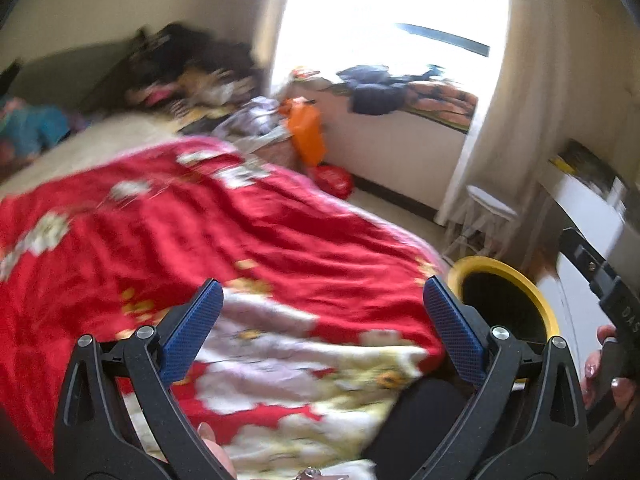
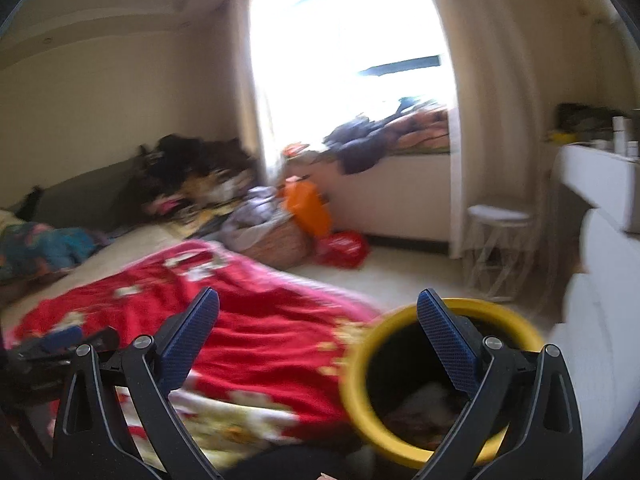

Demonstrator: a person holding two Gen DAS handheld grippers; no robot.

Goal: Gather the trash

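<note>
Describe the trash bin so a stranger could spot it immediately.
Start at the bed with the red floral blanket. Just off its right side, on the floor between the bed and the white cabinet, stands the trash bin: round, dark inside, with some trash at the bottom. Its bright yellow rim is the only yellow ring nearby.

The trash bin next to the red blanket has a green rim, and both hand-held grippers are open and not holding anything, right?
Almost. The trash bin has a yellow rim, not green; the right wrist view shows it clearly beside the red blanket. The rest holds: the left hand-held gripper and the right hand-held gripper are both open and not holding anything.
</note>
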